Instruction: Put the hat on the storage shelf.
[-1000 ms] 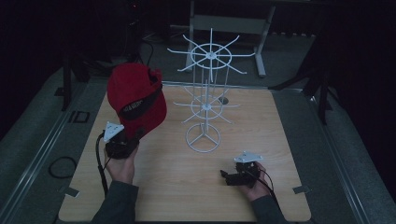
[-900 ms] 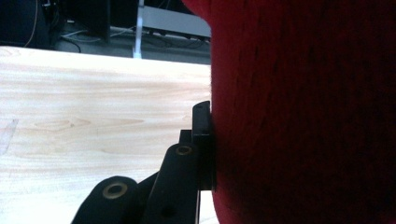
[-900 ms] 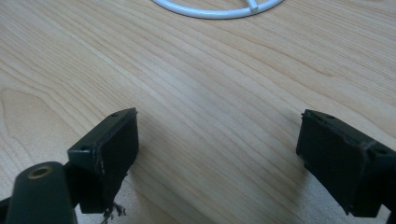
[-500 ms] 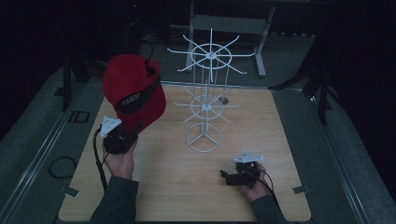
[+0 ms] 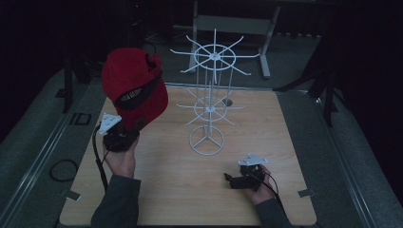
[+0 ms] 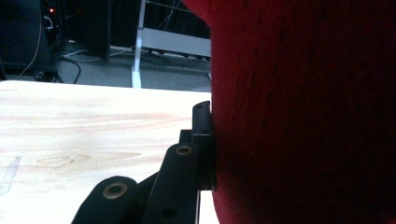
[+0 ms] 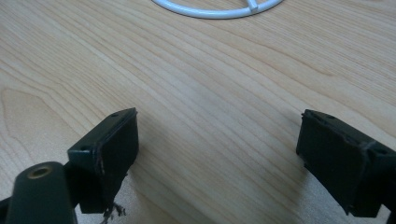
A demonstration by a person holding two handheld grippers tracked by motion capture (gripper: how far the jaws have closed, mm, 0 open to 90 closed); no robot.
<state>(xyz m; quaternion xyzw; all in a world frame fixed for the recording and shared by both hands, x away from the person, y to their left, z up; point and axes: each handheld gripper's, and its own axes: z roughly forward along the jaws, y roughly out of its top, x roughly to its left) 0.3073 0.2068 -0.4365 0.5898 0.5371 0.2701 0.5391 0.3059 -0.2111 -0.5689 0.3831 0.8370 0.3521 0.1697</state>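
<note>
Gripping red cap (image 5: pixel 134 88) w/ left gripper (image 5: pixel 124 130), raised over desk's (image 5: pixel 266 137) left edge beside white rack (image 5: pixel 209 97); right gripper (image 5: pixel 229 180) open, resting nr front edge.

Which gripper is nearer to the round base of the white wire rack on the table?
Right. The right gripper lies low on the table just in front of the rack's round base, jaws open and empty. The left gripper is off to its left, raised, holding the red cap.

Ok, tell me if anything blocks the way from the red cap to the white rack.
Nothing visible does. The left claw holds the red cap up, left of the white rack, with open air between. The right claw rests low near the table's front edge.
</note>
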